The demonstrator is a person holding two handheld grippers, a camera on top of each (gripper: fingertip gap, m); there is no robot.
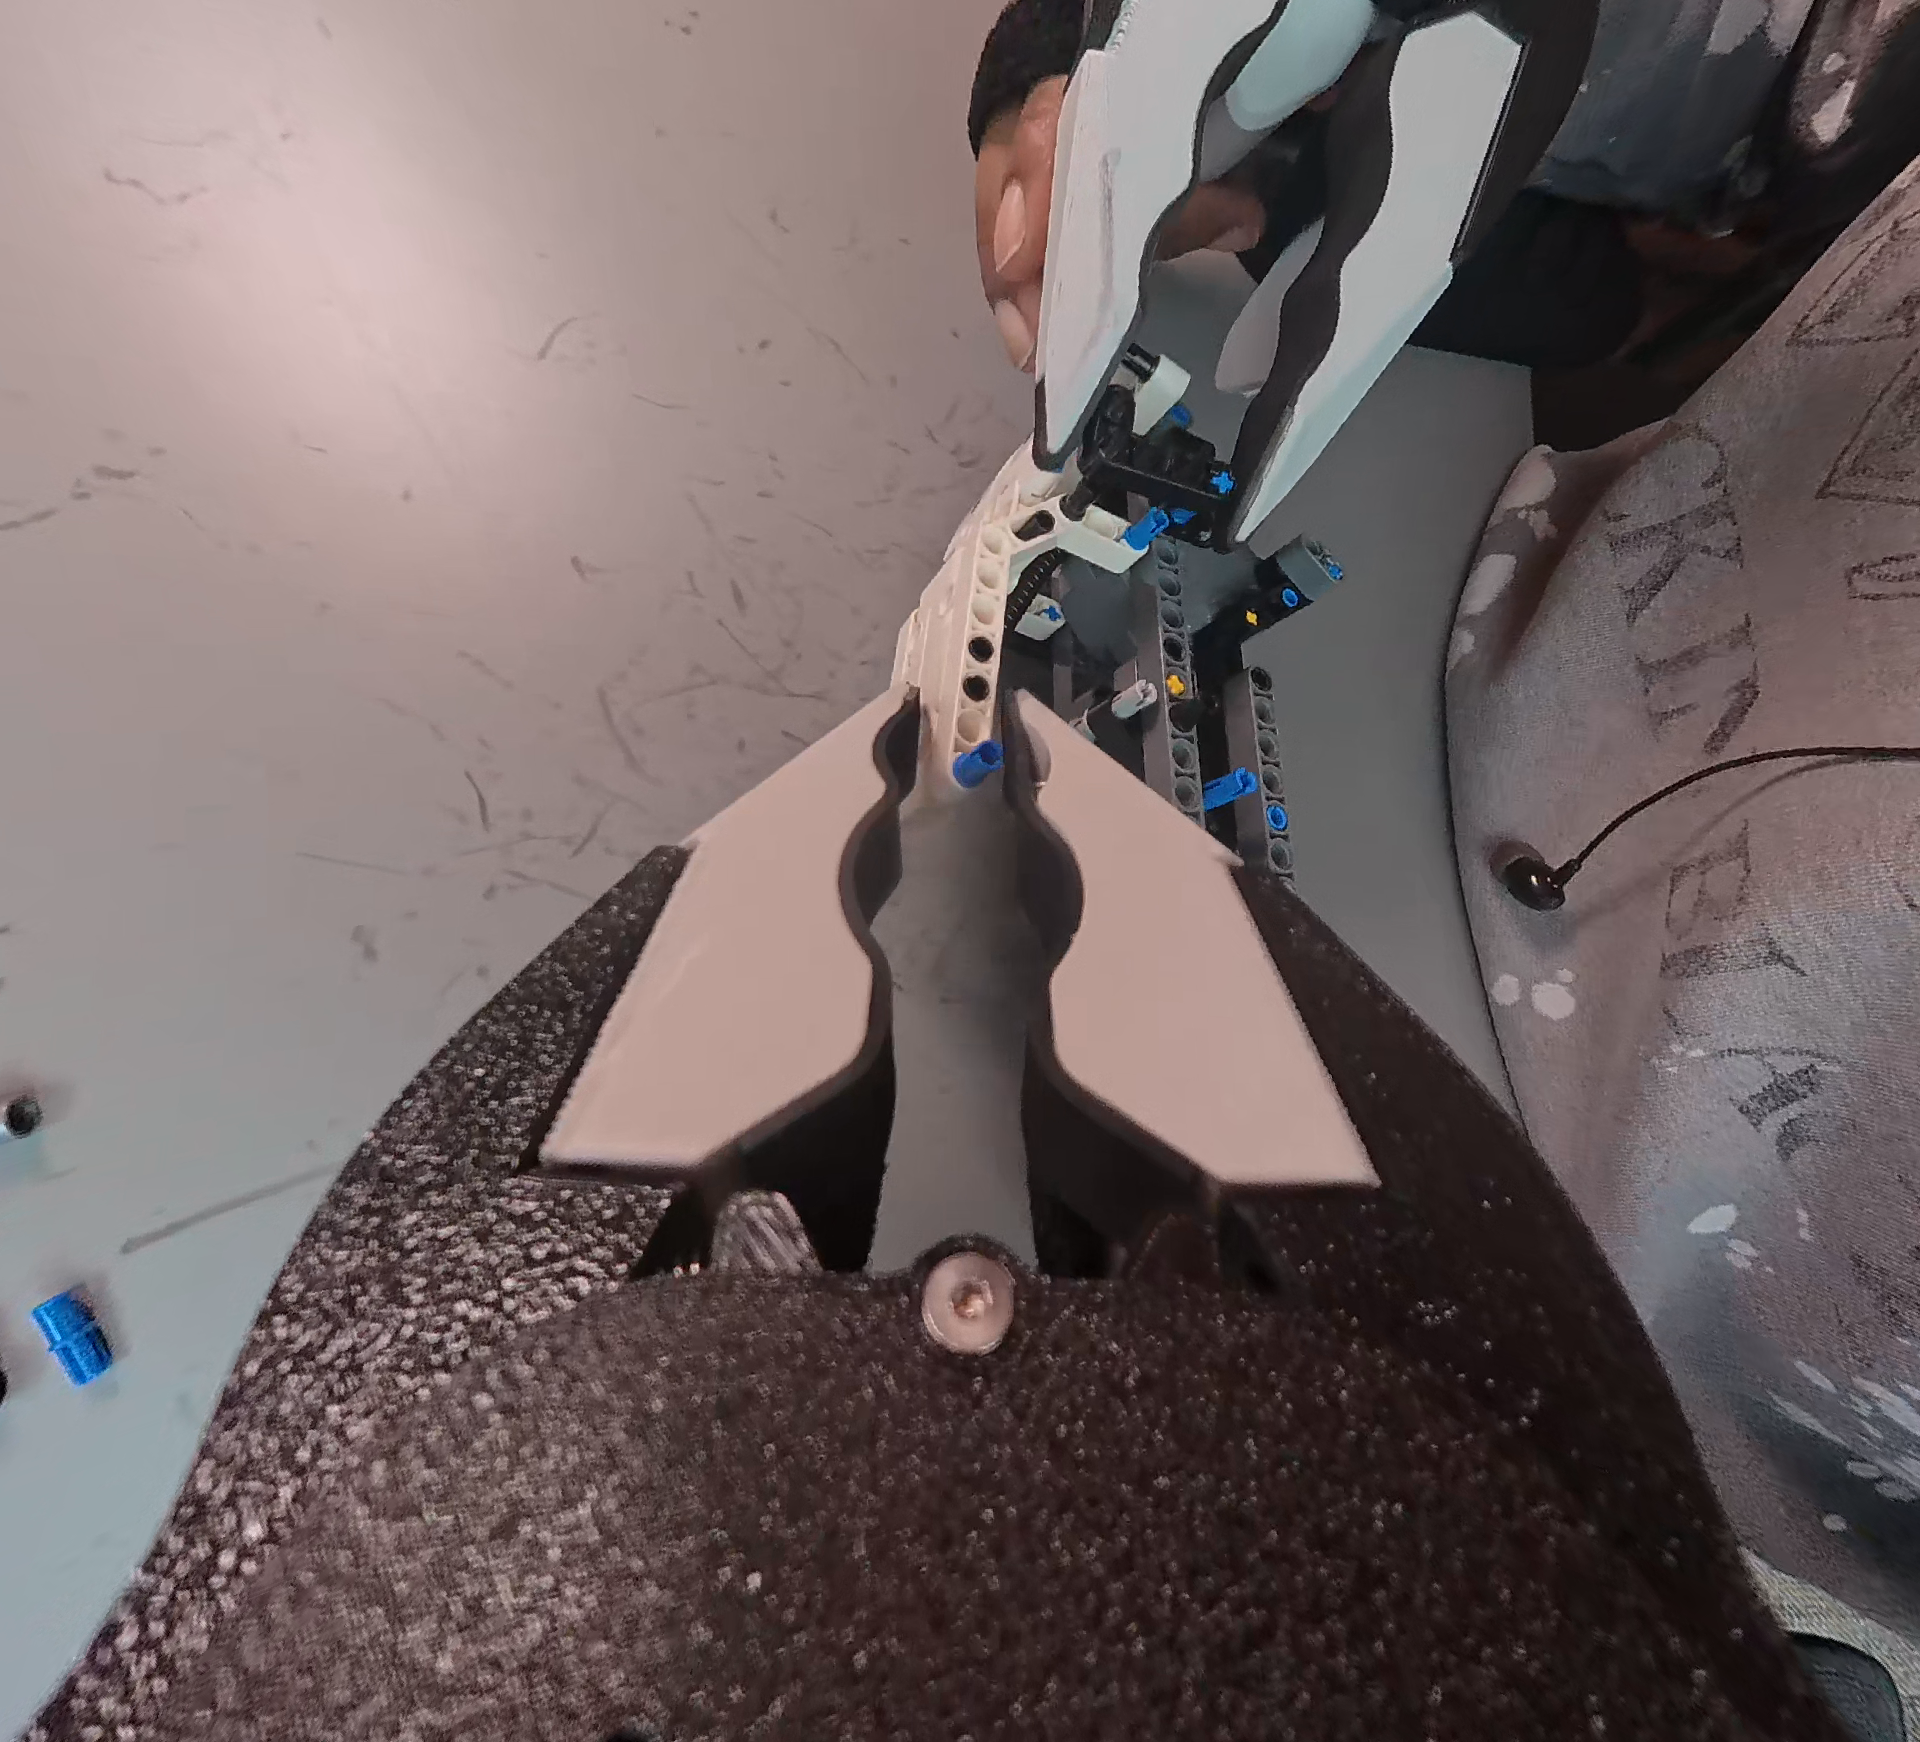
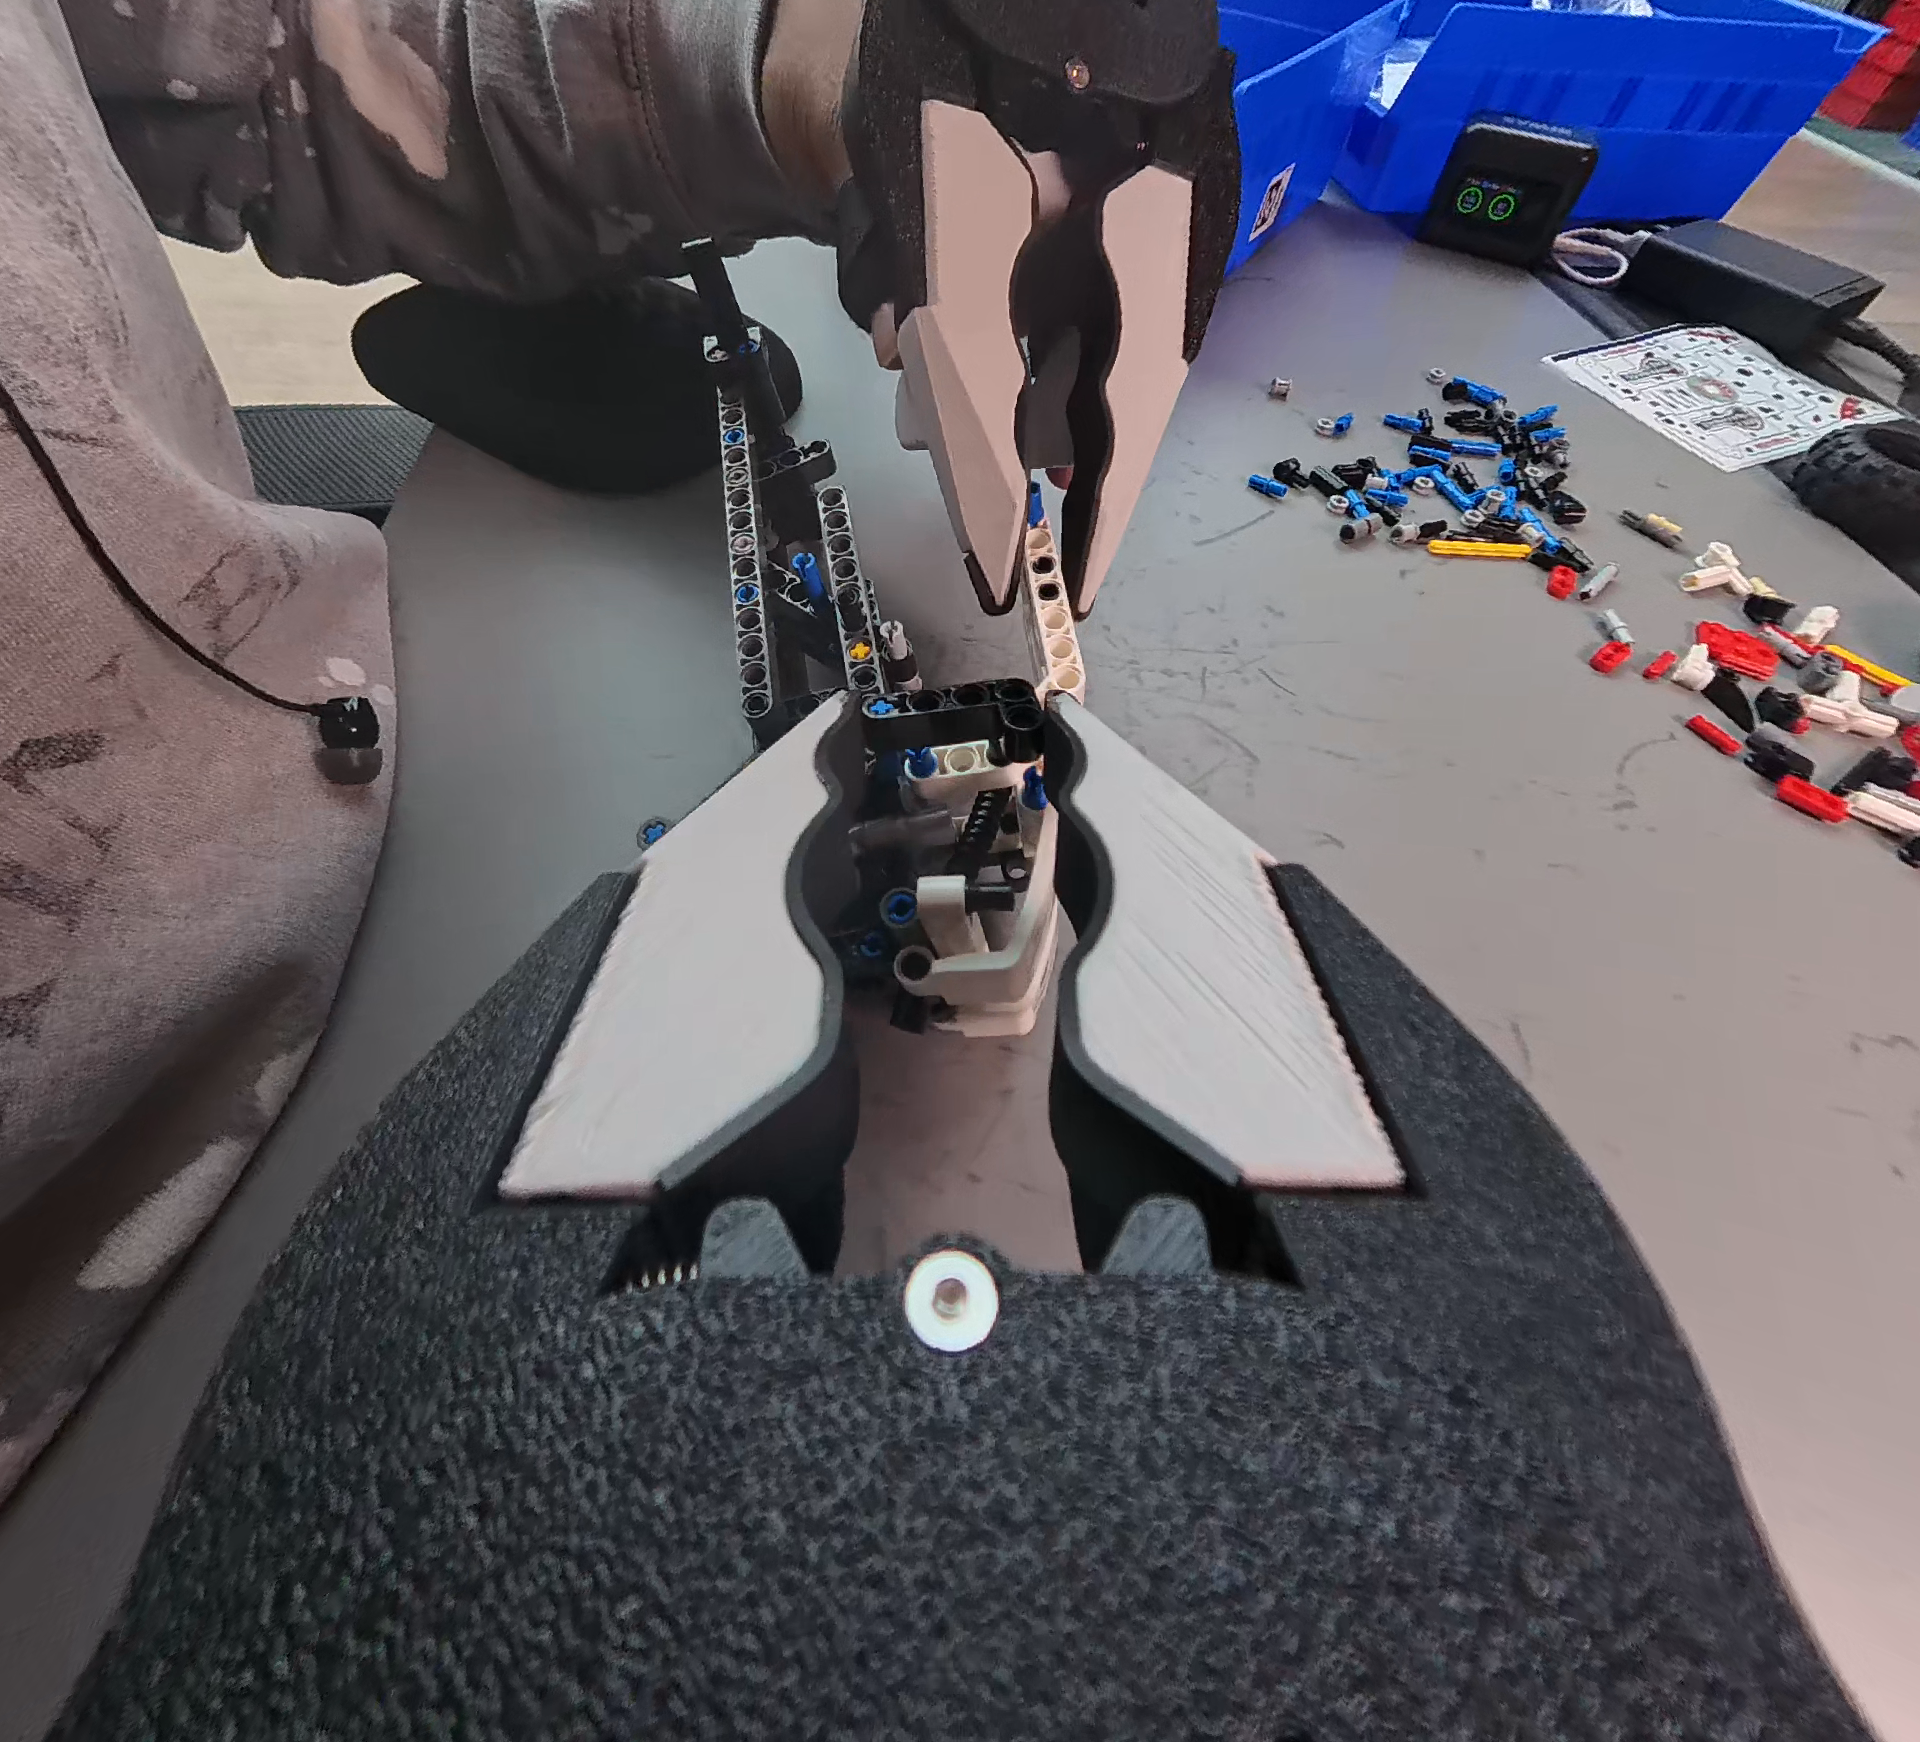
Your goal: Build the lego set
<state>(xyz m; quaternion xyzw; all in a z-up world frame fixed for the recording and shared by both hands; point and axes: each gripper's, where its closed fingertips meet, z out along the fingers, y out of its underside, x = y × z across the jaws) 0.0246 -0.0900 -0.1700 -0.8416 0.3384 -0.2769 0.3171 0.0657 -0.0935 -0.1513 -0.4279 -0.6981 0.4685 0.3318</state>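
The lego model (image 2: 831, 591) lies on the grey worktop (image 2: 1351, 861), gripped at both ends. Left claw (image 1: 961, 736) pinches the white beam (image 1: 971, 643); right claw (image 2: 951, 705) pinches the black frame piece (image 2: 951, 705) w/ white parts behind it.

Risks: twisting the two ends apart could pop pins or crack joints; a slip could drop the model onto the loose parts (image 2: 1455, 487).

Writing: instruction sheet (image 2: 1714, 393), bin (image 2: 1558, 61) sticker and small screen (image 2: 1507, 186) all carry print, not given here.
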